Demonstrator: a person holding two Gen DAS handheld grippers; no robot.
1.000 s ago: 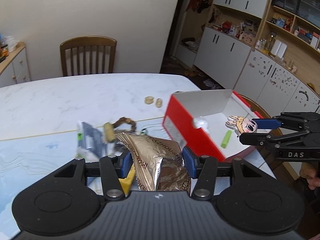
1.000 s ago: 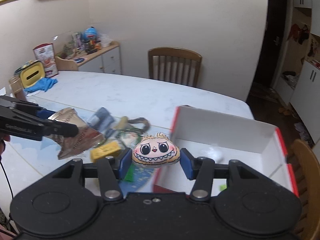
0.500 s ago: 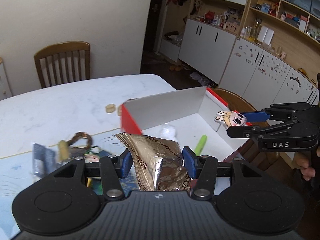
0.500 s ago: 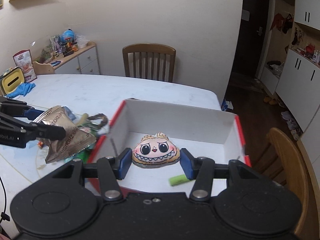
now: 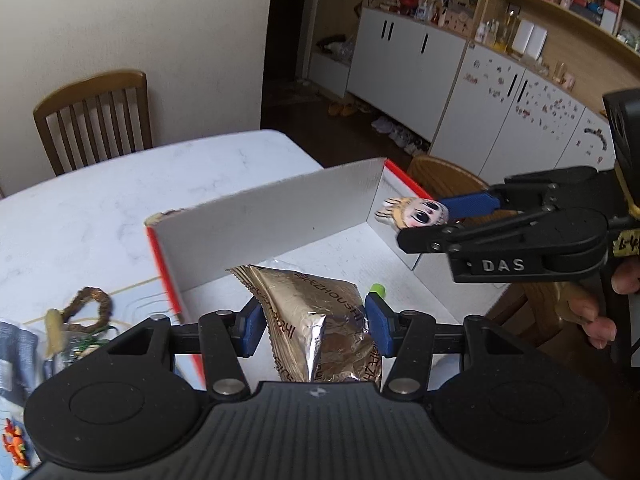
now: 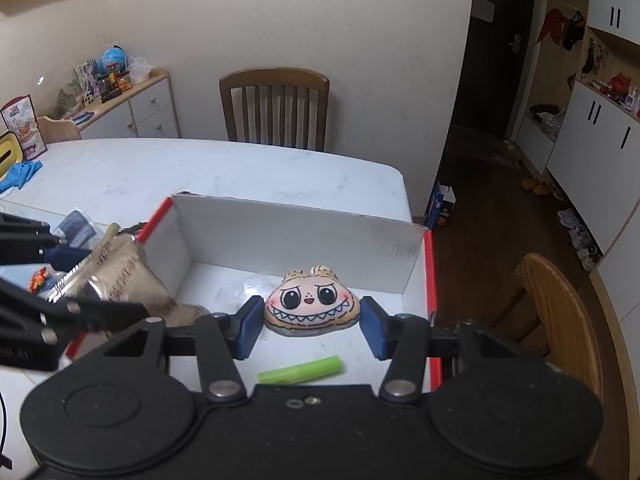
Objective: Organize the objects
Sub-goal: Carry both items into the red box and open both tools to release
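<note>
Over the open box (image 5: 280,216), in the middle of the left wrist view, the left gripper (image 5: 314,322) is partly closed and its blue pads clamp a crumpled gold foil packet (image 5: 316,320) from both sides. At the right edge of the same view the right gripper (image 5: 436,220) is also partly closed, and it grips a small plush face toy (image 5: 414,213) near the far right corner of the box.

From the right wrist view, the toy (image 6: 312,300) sits between the pads in the centre of the frame, with the white box floor (image 6: 224,280) behind it. A green tube (image 6: 300,371) lies on this floor already, low in the frame. The foil packet (image 6: 120,276) and the left gripper appear blurred at the left side, above the red left wall of the box.

I judge that the step in hand is the carrying of both things to the box, and it is almost finished. The next move, as I see it, calls for lowering each thing a little and then opening the jaws, with the packet kept fully inside the left wall. More loose items (image 5: 80,320) wait on the table (image 5: 100,200) at the left, so the task is not complete.
</note>
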